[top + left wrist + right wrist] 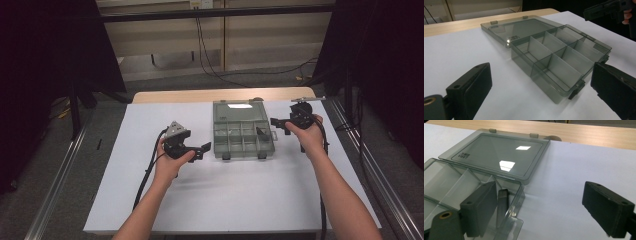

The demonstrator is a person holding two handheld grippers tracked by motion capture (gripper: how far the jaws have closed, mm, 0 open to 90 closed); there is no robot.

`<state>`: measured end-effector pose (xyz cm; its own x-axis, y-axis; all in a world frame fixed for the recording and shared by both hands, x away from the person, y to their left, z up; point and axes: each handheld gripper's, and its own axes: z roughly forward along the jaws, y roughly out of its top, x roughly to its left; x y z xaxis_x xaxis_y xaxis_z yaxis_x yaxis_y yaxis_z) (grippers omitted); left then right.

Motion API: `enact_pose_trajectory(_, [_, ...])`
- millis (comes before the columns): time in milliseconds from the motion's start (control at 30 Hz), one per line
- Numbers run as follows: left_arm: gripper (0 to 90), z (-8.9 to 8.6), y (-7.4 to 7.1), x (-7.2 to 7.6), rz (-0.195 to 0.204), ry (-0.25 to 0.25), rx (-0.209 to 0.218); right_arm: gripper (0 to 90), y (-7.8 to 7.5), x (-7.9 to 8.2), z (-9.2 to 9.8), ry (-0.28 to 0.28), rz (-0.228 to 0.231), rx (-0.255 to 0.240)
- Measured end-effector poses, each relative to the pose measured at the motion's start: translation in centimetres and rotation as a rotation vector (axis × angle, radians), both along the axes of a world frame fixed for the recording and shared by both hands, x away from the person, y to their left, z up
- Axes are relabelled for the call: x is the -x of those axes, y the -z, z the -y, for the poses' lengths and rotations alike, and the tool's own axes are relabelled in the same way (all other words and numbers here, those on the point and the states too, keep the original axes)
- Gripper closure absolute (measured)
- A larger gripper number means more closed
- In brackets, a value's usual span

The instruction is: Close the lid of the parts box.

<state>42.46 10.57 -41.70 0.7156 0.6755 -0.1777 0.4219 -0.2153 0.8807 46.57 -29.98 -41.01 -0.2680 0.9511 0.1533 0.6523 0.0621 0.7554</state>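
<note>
**Open box, two grippers standing off at its ends**

While the smoky grey translucent plastic organiser box (243,134) lies open in the middle of the white table sheet (150,200), both tools wait at its ends with nothing in them. Its flat lid (499,155) is folded fully back on two hinges and rests on the sheet beyond the tray, which leaves the divided compartments (559,53) free to reach from above. That layout reads as deliberate: an open tray with upright partitions invites something to be dropped in or lifted out.

At the tray's near-left corner the left gripper (202,148) points towards the box, just beside it but apart from it. Its jaws stand spread wide, and in the left gripper view the box corner with its dark latch (576,90) sits between them, untouched.

The right gripper (276,123) is held at the tray's right end, its jaws likewise spread and pinching nothing. One jaw hangs over the end compartment, the other over bare sheet outside the wall. A small dark upright piece (502,206) stands in that end compartment beside the jaw; I judge it the likely target, though I cannot tell what it is.
</note>
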Motion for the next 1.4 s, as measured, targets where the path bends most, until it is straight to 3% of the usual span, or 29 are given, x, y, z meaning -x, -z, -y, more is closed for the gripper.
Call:
enact_pose_trajectory(467, [5.3, 1.5, -0.2, -1.8, -0.027, -0.02, -0.001, 18.2, 0.3, -0.3, 0.1, 0.021, 0.005, 0.015])
enact_pose_trajectory(533, [5.4, 1.8, -0.3, -2.0, -0.031, -0.035, 0.014, 18.3, 0.3, -0.4, 0.1, 0.024, 0.009, 0.009])
enact_pose_trajectory(733, [8.3, 2.0, -0.5, -3.0, -0.042, -0.058, 0.002, 22.1, 0.3, -0.7, 0.1, 0.026, 0.006, 0.015])
enact_pose_trajectory(1133, [24.5, 2.4, -0.1, -4.7, -0.081, -0.108, -0.015, 37.0, 0.8, -1.1, 0.2, 0.037, 0.0, 0.027])
enact_pose_trajectory(1400, [39.8, 2.5, 0.1, -5.9, -0.106, -0.145, -0.037, 54.8, 1.4, -1.4, 0.5, 0.038, -0.018, 0.02])
